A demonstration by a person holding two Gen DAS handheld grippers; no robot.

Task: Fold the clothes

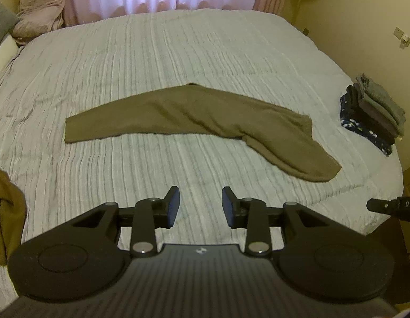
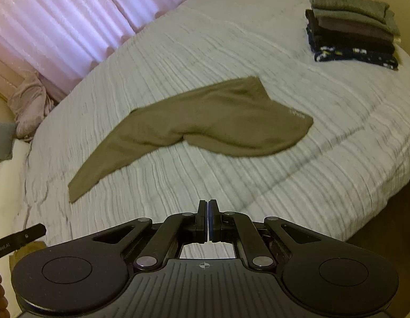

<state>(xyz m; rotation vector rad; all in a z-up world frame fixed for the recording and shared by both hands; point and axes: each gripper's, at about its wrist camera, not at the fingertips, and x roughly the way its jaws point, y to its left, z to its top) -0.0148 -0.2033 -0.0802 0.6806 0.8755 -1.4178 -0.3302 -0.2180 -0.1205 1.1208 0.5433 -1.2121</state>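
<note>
Currently the olive-brown trousers (image 1: 194, 116) lie flat in the middle of the bed (image 1: 178, 53), already doubled leg over leg, with the narrow leg end toward the left and the wider waist end curling toward the near right. Neither tool touches them. The left gripper (image 1: 201, 205) hovers over the bedspread near the front edge, its jaws spread wide with nothing between them; the right gripper (image 2: 207, 220) hangs back on the waist side, its jaws pressed together and empty.

The step in hand looks like the next lengthwise fold. To do it well, the right tool should part its jaws first, then each tool should pinch both layers at a corner of one end, lift only enough to clear the cloth, and carry that end across to meet the other so the edges line up. The waist curl probably wants smoothing before the fold.

Beyond, a stack of folded clothes (image 2: 353, 26) sits near the right edge, and another brown garment (image 1: 6, 212) hangs at the near left.
</note>
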